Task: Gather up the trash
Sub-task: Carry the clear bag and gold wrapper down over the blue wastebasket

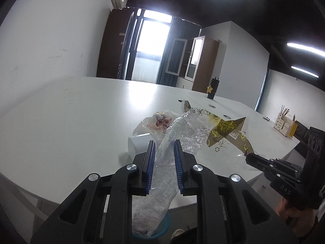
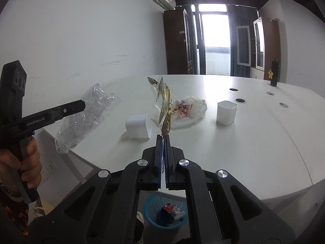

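My left gripper (image 1: 164, 142) is shut on a crumpled clear plastic bag (image 1: 162, 168) and holds it above the table's near edge; the bag also shows in the right wrist view (image 2: 81, 120). My right gripper (image 2: 163, 137) is shut on a gold-patterned clear wrapper (image 2: 165, 105), lifted upright over the table; the wrapper also shows in the left wrist view (image 1: 227, 132). On the white table (image 2: 243, 142) lie a white plastic bag with red print (image 2: 186, 106), a tipped white cup (image 2: 139, 126) and an upright white cup (image 2: 226, 111). A blue trash basket (image 2: 162, 213) with trash stands on the floor below.
A dark bottle with a yellow star (image 2: 274, 75) stands at the table's far right. Round cable holes (image 2: 240, 100) dot the table. A white and yellow organiser (image 1: 285, 126) sits at the table's right end. Cabinets (image 2: 176, 40) and a bright doorway are behind.
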### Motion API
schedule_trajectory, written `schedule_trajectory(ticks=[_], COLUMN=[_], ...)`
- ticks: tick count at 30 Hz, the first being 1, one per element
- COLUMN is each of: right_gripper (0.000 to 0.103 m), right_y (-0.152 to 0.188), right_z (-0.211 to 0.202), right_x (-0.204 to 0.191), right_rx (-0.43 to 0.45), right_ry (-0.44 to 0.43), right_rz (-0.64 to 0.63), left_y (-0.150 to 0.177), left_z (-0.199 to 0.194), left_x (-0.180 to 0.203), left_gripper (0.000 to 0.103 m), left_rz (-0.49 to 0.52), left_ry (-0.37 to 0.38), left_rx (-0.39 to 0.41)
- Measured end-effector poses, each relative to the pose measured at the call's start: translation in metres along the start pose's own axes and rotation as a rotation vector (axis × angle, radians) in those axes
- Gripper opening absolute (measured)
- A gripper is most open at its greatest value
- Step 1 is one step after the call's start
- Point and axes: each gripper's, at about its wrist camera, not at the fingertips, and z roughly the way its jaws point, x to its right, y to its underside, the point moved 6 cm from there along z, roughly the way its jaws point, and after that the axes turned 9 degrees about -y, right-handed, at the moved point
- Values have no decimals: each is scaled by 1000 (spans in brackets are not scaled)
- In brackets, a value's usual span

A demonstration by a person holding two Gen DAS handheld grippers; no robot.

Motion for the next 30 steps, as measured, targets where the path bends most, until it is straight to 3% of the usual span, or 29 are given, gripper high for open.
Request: schedule_trajectory(ticks=[5, 13, 17, 30], right_gripper=[2, 2, 2, 2], right_y=[19, 44, 60, 143], right_z=[-5, -28, -41, -50], right_x=[-23, -40, -41, -50], right_rx=[-35, -66, -86, -236], right_ry=[-23, -52, -73, -117], right_rz=[-23, -43, -24, 12], left_y=[15, 55, 78, 146], left_z=[-27, -34, -30, -11], left_x=[-12, -28, -33, -18], left_gripper=[18, 18, 18, 18], left_rz=[31, 52, 16, 75], left_ry=[-48, -75, -24, -11], left_rx=[23, -31, -91, -206])
